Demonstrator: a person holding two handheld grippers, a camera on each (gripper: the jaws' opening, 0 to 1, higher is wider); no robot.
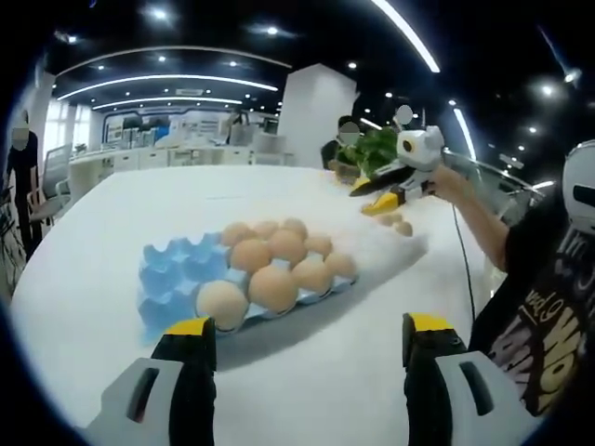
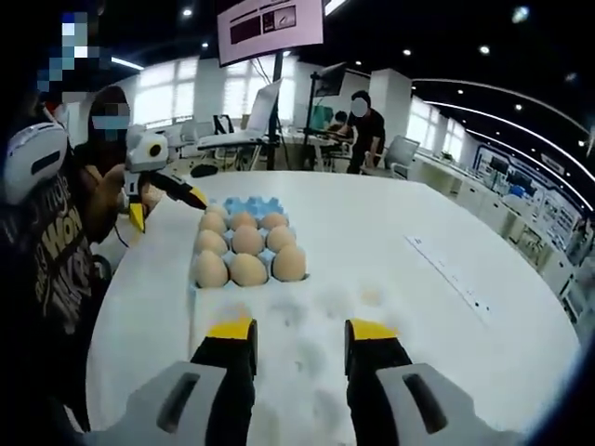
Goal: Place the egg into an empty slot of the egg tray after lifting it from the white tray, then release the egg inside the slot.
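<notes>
Lying ahead of the right gripper [image 2: 297,336], between and beyond its wide, empty jaws, loose eggs [image 2: 371,296] rest on the white tray [image 2: 307,372]. Further ahead sits the blue egg tray [image 2: 244,206], mostly filled. The left gripper [image 1: 311,334] also has wide, empty jaws above the counter [image 1: 112,214].

At the bottom of each view, the left gripper [image 1: 309,346] and right gripper [image 2: 299,339] have black jaws capped in yellow on grey, slotted bodies. At the left gripper view's right edge, the person wears a black T-shirt [image 1: 544,321] with pale lettering.
</notes>
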